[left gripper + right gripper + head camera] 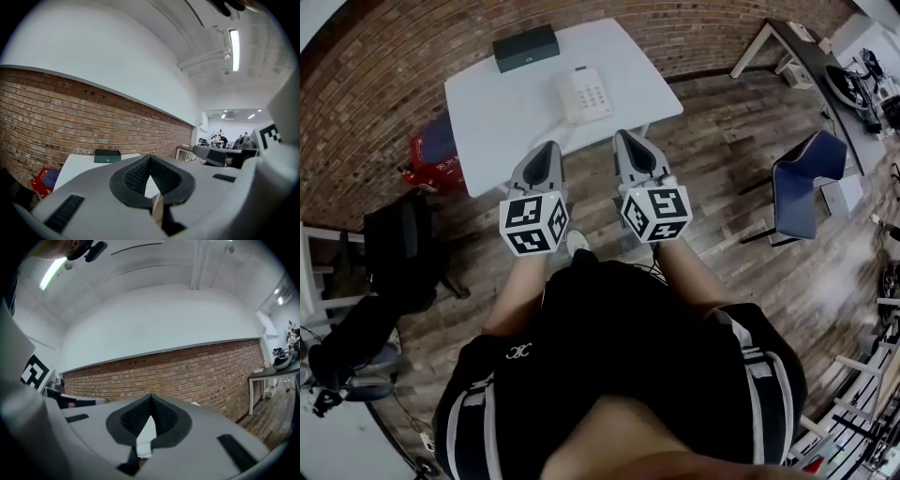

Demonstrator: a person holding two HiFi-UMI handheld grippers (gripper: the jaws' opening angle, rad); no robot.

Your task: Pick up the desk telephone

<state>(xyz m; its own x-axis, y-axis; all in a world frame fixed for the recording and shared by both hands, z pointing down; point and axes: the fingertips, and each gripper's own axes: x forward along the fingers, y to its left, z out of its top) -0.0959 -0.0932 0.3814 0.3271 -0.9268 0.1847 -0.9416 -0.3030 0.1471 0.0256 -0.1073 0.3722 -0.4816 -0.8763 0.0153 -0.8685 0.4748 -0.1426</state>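
A cream desk telephone with a keypad lies on the white table against the brick wall, near the table's front edge. My left gripper and my right gripper are held side by side in front of the table, short of the telephone, both shut with nothing between their jaws. In the left gripper view the shut left gripper points level toward the table. The right gripper view shows the shut right gripper with a pale sliver, possibly the telephone, in the gap below the tips.
A dark green box sits at the table's back and shows as the box in the left gripper view. A red bag and a black backpack stand left of the table. A blue chair is at the right.
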